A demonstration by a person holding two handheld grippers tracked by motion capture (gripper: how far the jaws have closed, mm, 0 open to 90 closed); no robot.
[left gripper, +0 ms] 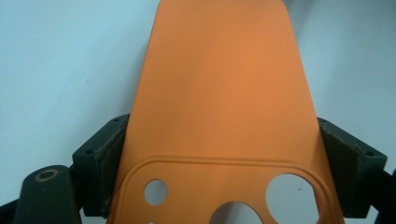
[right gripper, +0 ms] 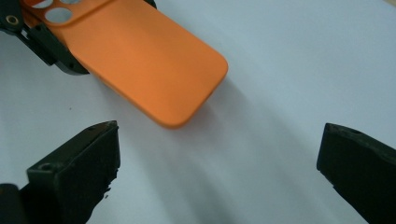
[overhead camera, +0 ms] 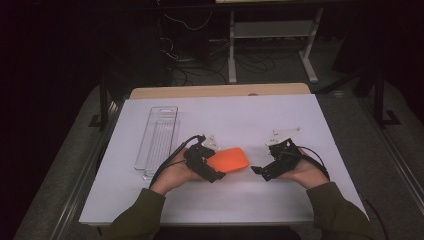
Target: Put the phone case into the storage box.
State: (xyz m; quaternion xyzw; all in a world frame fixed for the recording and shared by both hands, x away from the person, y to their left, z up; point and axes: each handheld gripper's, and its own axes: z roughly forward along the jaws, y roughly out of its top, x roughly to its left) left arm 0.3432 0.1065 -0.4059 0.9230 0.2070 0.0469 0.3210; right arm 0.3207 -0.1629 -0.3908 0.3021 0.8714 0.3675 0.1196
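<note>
between the left gripper [left gripper: 224, 186] jaws the clenched orange case [left gripper: 219, 93] could slip if the wide-open right gripper [right gripper: 219, 168] bumps it.

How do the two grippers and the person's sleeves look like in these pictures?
Both the left gripper and the right gripper are black, with two blocky black jaws. Each carries a pale grey three-cornered plate on top, and a black cable trails from each. The person's sleeves are olive green.

A white table [overhead camera: 280, 115] carried the work, with a strip of bare wood showing along its far edge. A clear plastic tray [overhead camera: 157, 140] lay flat on it, just beyond and outboard of the left gripper [overhead camera: 212, 167].
</note>
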